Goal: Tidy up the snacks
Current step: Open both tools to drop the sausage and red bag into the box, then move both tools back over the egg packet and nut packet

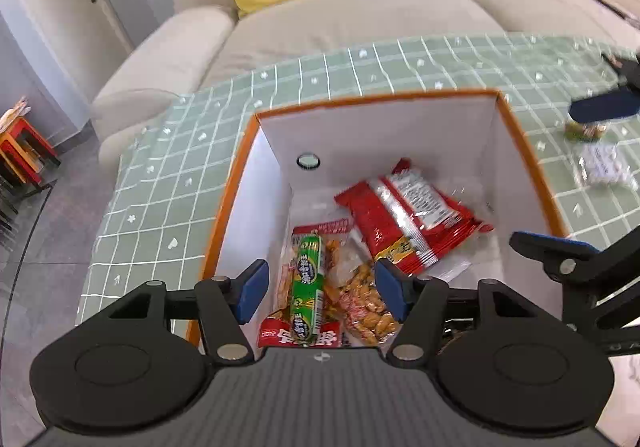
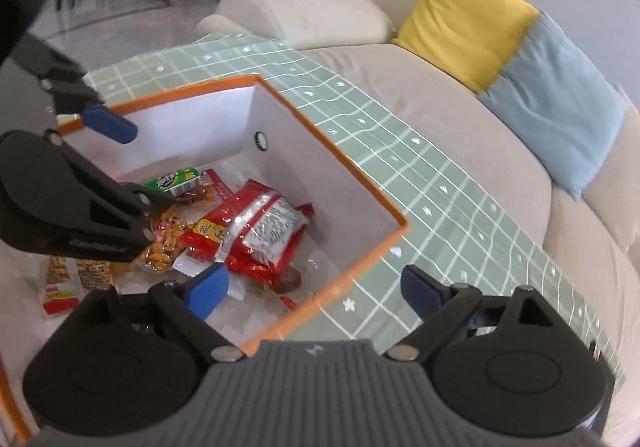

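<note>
Over the box [image 1: 524, 143], both claws are held wide open, nothing gripped.
Glossy crinkled snack packets [image 1: 412, 219] (red, green, clear) are seen lying inside its smooth white walls; left claw [image 1: 320, 291], right claw [image 2: 314, 293].

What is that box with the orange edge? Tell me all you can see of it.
The box is open-topped, with plain white inner walls and an orange rim and outside. It looks like stiff card. One wall has a small round metal-ringed hole. It stands upright on a green checked cloth before a sofa. Inside lie snack packs: a red bag, a green tube and orange nuts. Neither gripper touches it.
</note>
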Motion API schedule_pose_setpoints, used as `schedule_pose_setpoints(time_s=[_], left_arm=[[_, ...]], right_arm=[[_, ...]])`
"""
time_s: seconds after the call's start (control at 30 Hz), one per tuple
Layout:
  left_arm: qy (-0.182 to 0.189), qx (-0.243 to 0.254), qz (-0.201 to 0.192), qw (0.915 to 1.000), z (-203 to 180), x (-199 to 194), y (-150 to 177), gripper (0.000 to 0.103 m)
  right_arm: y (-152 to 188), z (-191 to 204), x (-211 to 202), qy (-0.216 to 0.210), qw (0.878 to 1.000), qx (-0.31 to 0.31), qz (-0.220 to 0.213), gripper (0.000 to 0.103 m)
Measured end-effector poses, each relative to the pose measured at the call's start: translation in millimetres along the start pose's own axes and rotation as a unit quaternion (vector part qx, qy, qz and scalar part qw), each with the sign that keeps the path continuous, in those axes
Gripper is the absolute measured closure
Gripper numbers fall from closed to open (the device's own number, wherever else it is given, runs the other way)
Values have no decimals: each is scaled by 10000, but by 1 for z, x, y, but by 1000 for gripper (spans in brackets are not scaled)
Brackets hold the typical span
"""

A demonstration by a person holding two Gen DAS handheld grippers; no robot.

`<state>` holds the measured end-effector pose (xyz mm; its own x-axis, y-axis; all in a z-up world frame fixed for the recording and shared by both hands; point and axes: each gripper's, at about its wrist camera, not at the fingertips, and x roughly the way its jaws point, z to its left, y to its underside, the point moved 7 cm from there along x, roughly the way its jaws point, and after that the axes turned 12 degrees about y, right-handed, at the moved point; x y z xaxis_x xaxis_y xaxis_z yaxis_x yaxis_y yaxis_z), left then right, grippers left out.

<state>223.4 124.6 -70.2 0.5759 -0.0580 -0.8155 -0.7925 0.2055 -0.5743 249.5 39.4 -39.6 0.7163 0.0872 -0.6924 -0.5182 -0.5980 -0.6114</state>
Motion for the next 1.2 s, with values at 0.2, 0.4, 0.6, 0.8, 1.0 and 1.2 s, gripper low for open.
schedule_pose_setpoints(time_s=[0.2, 0.4, 0.6, 0.8, 1.0, 1.2], left_arm=[[281, -306, -491, 9979, -23, -27, -2, 31], [782, -404, -959, 9915, -65, -49, -3, 31], [1020, -77, -1105, 9886, -114, -52, 0, 31], [1300, -214, -1090, 9853, -148, -44, 5, 32], [1363, -224, -1070, 9846, -170, -32, 13, 34], [1526, -257, -1032, 9826, -185, -15, 19, 37]], right_arm=[[26, -27, -24, 123, 9984, 552, -6, 11], [63, -52, -49, 255, 9944, 1029, -22, 11], [111, -84, -61, 536, 9878, 1447, 210, 10], [152, -105, -65, 751, 9739, 2092, 459, 10], [185, -114, -65, 932, 9625, 2495, 515, 10], [209, -116, -48, 1042, 9490, 2875, 770, 11]])
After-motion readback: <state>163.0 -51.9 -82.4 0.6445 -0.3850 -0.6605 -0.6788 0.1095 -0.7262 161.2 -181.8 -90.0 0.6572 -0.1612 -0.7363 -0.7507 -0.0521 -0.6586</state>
